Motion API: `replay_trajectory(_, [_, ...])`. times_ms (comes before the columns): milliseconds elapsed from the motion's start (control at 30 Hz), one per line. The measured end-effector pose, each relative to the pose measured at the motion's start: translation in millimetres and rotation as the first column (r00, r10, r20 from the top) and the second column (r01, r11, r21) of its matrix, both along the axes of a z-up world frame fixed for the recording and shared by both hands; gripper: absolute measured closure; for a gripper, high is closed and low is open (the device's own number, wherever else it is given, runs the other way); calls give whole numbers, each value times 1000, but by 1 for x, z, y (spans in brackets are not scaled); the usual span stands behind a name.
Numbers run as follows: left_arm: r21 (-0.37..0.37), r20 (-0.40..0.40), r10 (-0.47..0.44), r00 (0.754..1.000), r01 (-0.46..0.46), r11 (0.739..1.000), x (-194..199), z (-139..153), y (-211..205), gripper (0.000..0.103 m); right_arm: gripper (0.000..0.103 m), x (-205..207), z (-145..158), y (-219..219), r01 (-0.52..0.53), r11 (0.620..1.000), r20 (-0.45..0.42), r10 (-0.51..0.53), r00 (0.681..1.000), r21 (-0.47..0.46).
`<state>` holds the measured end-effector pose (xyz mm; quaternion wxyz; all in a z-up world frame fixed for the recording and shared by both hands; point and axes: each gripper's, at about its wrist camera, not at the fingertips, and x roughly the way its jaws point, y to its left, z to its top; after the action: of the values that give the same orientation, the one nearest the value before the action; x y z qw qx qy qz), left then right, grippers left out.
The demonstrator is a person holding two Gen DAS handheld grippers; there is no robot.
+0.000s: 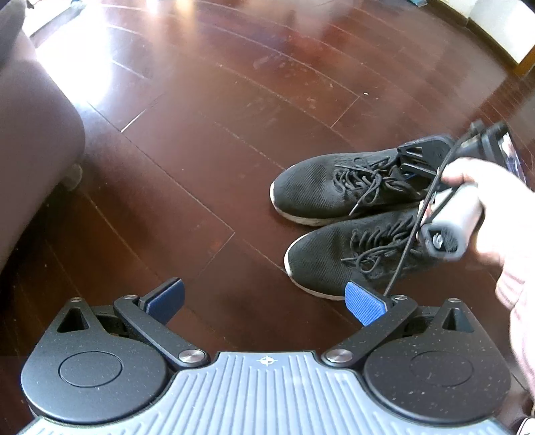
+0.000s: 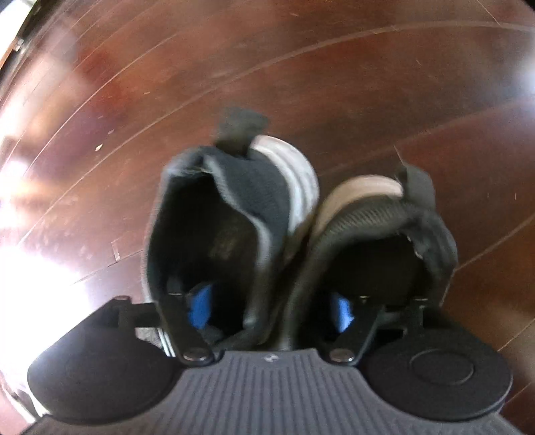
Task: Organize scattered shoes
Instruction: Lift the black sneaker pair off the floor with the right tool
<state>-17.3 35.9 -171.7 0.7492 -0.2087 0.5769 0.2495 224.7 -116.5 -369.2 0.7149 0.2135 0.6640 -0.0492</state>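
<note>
Two black knit sneakers with white soles lie side by side on the wooden floor at the right of the left wrist view, the far shoe (image 1: pixel 321 187) touching the near shoe (image 1: pixel 321 261). A hand (image 1: pixel 485 187) holds my right gripper (image 1: pixel 418 160) over their heel ends. In the blurred right wrist view my right gripper (image 2: pixel 271 308) has one blue-padded finger inside the left shoe (image 2: pixel 200 207) and one inside the right shoe (image 2: pixel 431 234), with the two inner collars pressed together between them. My left gripper (image 1: pixel 265 301) hangs open and empty, left of the near shoe.
A dark upholstered seat (image 1: pixel 30 134) with a short leg fills the left edge. White furniture (image 1: pixel 501 26) stands at the far right corner. A black cable (image 1: pixel 411 234) hangs across the near shoe. Bare glossy floor (image 1: pixel 217 117) stretches ahead.
</note>
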Motion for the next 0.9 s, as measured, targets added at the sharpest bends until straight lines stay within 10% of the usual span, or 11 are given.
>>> replay_trajectory(267, [-29, 4, 9, 1000, -9, 1000, 0, -5, 4, 0, 71, -11, 9, -10, -150, 988, 51, 148, 988, 26])
replay_trajectory(900, [16, 56, -79, 995, 78, 997, 5, 3, -23, 0, 79, -42, 61, -97, -222, 958, 238, 175, 955, 184])
